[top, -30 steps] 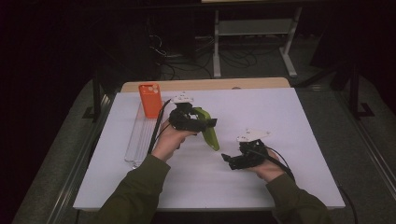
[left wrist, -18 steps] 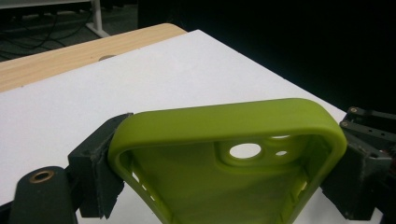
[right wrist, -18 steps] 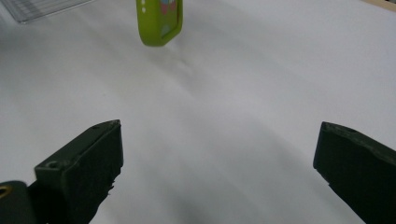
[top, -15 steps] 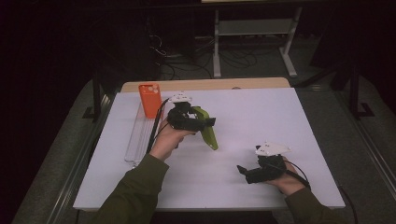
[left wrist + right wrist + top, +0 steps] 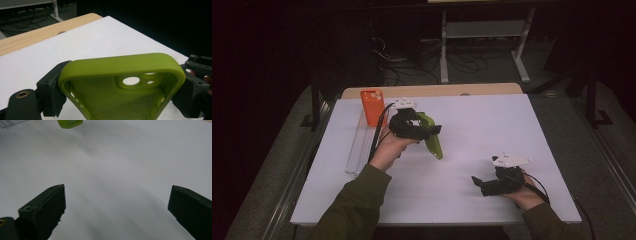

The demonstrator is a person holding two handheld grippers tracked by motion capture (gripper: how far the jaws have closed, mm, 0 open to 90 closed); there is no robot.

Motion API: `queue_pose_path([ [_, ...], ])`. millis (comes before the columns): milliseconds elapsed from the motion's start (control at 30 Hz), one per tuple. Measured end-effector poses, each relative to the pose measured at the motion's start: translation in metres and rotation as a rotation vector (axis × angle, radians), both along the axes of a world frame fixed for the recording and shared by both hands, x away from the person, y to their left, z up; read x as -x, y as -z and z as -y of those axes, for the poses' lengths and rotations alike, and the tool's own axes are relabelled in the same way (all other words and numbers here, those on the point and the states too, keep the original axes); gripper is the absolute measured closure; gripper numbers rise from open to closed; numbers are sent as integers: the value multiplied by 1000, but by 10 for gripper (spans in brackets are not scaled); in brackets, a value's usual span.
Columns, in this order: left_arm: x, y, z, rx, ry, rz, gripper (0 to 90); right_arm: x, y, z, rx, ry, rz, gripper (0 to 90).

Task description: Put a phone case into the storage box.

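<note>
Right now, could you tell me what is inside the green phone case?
Nothing: the green phone case, clamped across its sides by the left gripper, shows a bare interior with camera cutouts. Its lower part is out of frame.

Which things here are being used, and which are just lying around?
Being used: green phone case, clamped in the left gripper; right gripper, open, nothing in it.
Lying around: orange phone; clear tray; white table.

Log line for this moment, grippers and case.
left gripper: shut on green phone case, held above table | right gripper: open, jaws have just been opening, nothing between | orange phone: standing at clear tray
</note>
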State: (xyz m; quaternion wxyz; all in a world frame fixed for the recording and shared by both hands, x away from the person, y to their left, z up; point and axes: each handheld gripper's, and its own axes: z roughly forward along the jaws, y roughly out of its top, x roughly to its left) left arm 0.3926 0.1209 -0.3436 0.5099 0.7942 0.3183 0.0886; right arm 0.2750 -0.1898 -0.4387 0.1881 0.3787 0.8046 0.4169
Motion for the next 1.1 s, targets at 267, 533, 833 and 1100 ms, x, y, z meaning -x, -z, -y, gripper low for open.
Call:
queue_pose_path([
  [267, -5, -12, -3, -22, -6, 11, 135, 0, -2, -1, -4, -10, -9, 9],
  [533, -12, -29, -13, -43, -38, 42, 135, 0, -3, 0, -11, -11, -20, 9],
  [833, -23, -44, -29, -50, -86, 59, 136, -1, -3, 0, -10, -9, -22, 9],
  [1100, -31, -58, -42, -56, -126, 76, 136, -1, -3, -1, -10, -12, -23, 9],
])
